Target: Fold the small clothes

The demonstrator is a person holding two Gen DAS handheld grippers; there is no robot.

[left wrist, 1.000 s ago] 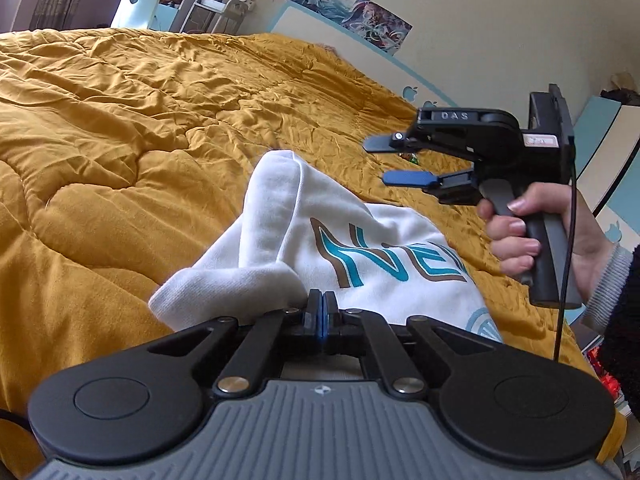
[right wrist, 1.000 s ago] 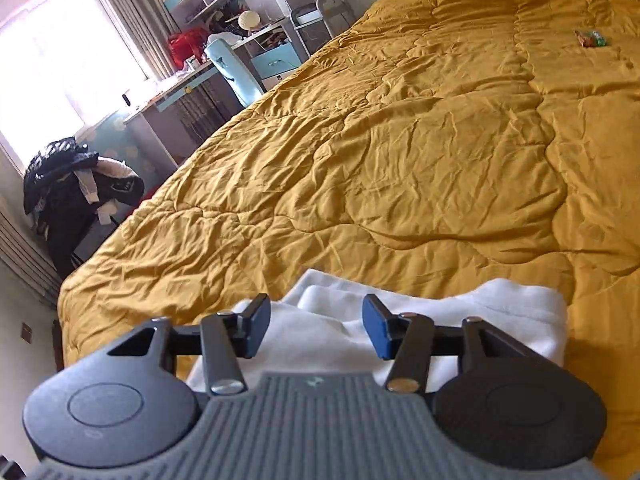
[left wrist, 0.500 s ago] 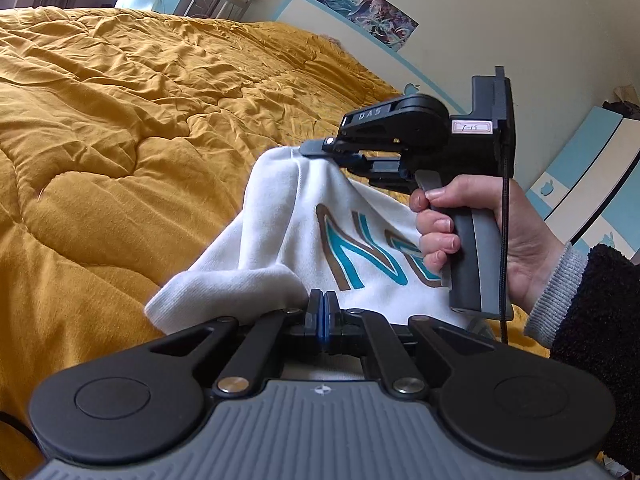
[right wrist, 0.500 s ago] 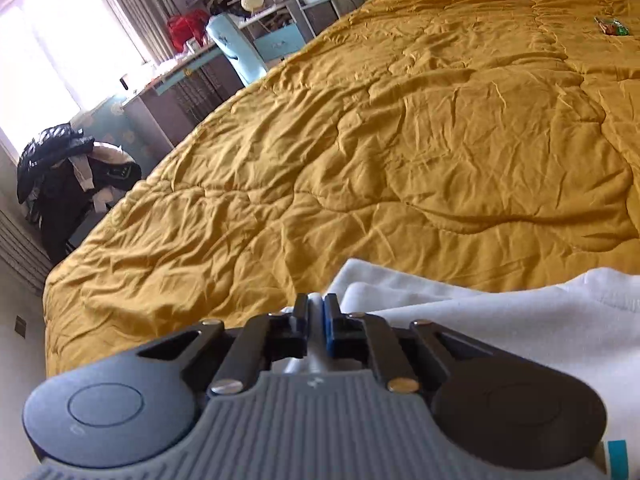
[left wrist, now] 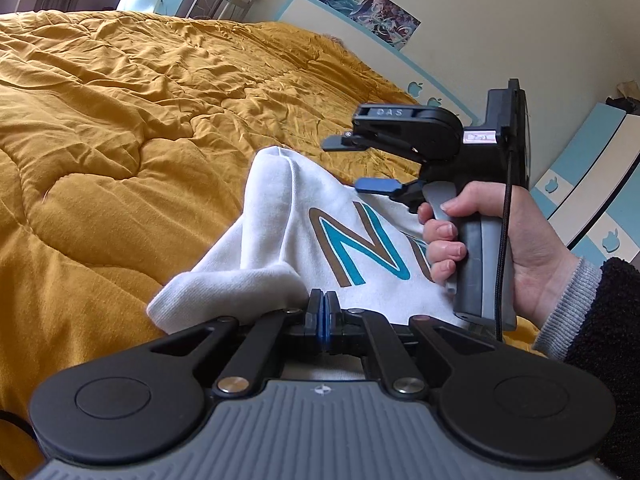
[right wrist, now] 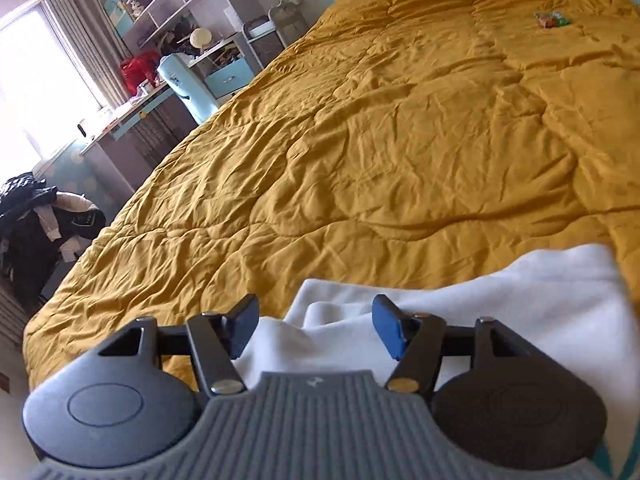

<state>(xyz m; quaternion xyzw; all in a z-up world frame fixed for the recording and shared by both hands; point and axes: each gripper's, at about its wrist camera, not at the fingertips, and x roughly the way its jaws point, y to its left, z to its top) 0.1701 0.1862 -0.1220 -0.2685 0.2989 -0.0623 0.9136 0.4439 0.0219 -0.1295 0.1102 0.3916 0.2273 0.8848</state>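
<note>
On a mustard-yellow quilted bed cover (left wrist: 120,120), a small white sweatshirt with teal lettering (left wrist: 320,232) is lying half folded. The left gripper (left wrist: 322,316) is staying clamped on its near edge. The right gripper (right wrist: 314,326), pinching half a second ago, is now hanging open above it, apparently having let go.

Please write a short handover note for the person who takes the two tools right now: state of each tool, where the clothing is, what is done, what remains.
Left tool: shut on the near edge of the white cotton sweatshirt with the teal and brown letters.
Right tool: open, holding nothing, just above the sweatshirt's far fold.
Sweatshirt: bunched on the mustard quilted bedspread, one part folded over, print facing up.
Done: a first rough fold.
Left: grip again with the right tool, flatten, finish the folds.
</note>
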